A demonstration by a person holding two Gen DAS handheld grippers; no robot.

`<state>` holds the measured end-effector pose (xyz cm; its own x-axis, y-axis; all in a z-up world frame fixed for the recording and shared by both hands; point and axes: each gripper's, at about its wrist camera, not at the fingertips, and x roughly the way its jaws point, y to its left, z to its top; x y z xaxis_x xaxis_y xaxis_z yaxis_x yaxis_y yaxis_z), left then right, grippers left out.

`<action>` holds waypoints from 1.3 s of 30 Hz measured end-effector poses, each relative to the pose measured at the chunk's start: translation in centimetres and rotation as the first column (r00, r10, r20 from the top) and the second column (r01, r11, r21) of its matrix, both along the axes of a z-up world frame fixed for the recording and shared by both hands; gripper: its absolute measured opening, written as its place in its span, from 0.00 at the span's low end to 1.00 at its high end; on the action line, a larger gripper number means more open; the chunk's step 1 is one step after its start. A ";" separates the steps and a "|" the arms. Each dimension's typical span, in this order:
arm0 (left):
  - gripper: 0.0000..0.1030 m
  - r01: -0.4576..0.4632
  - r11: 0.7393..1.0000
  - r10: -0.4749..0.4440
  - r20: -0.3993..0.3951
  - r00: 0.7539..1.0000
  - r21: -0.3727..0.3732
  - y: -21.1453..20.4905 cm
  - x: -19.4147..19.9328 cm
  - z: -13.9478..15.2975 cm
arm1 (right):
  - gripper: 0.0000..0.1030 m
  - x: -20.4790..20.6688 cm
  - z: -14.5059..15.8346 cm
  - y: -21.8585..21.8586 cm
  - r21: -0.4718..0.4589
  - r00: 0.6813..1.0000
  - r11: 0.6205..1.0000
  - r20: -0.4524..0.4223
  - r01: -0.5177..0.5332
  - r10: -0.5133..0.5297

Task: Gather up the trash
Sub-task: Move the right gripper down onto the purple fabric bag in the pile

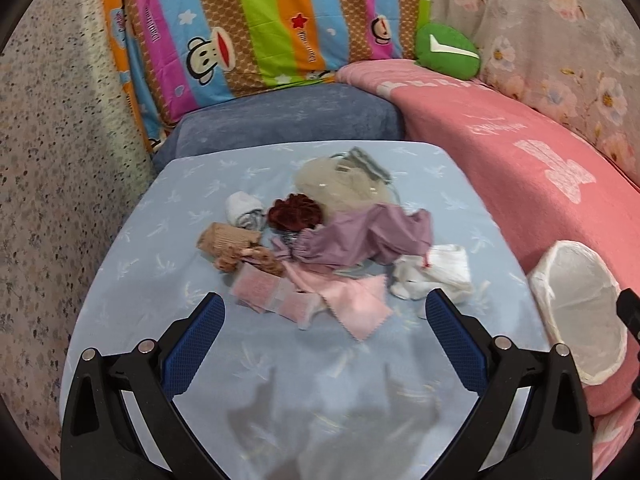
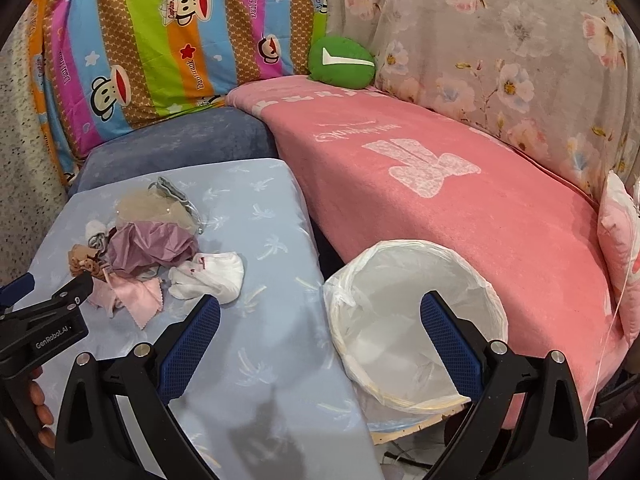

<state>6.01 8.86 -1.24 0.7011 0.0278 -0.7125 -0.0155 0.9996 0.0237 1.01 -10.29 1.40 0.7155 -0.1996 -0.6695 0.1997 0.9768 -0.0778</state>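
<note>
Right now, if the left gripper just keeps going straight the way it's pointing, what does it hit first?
Probably the pink cloth at the near edge of the pile on the table. The open left gripper frames it; depth is hard to judge.

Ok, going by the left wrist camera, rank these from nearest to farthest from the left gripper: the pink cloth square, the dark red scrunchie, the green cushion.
Measured from the left gripper, jaws open:
1. Pink cloth square, on the blue table cover right between the fingertips.
2. Dark red scrunchie, mid-pile, farther back on the table.
3. Green cushion, off the table, at the sofa back to the right.
</note>
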 end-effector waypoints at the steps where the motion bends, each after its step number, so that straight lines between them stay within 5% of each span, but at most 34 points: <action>1: 0.93 -0.008 1.000 0.008 -0.007 1.000 -0.003 0.5 0.3 -0.2 | 0.94 0.4 -0.1 0.4 0.005 1.000 1.000 0.000 -0.006 0.006; 19: 0.91 -0.111 0.984 0.101 -0.075 0.992 -0.139 10.8 5.4 -4.0 | 0.89 7.9 -3.6 8.7 0.113 0.988 0.982 -0.022 -0.149 0.152; 33: 0.91 -0.098 0.948 0.053 -0.152 0.987 -0.304 12.0 8.7 -5.6 | 0.83 10.6 -6.5 12.6 0.133 0.978 0.975 -0.088 -0.176 0.189; 35: 0.88 -0.119 0.934 0.061 -0.178 0.982 -0.337 12.3 9.4 -6.0 | 0.83 10.8 -6.1 12.5 0.128 0.981 0.977 -0.078 -0.168 0.179; 39: 0.64 -0.150 0.906 0.050 -0.252 0.966 -0.395 12.5 10.2 -7.2 | 0.83 12.1 -5.3 11.9 0.130 0.986 0.981 -0.065 -0.145 0.155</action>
<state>16.16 21.39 -8.42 0.5250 -0.2381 -0.8171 -0.1601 0.9153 -0.3697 13.07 1.61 -3.91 0.6782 -0.0055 -0.7349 0.0484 0.9981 0.0372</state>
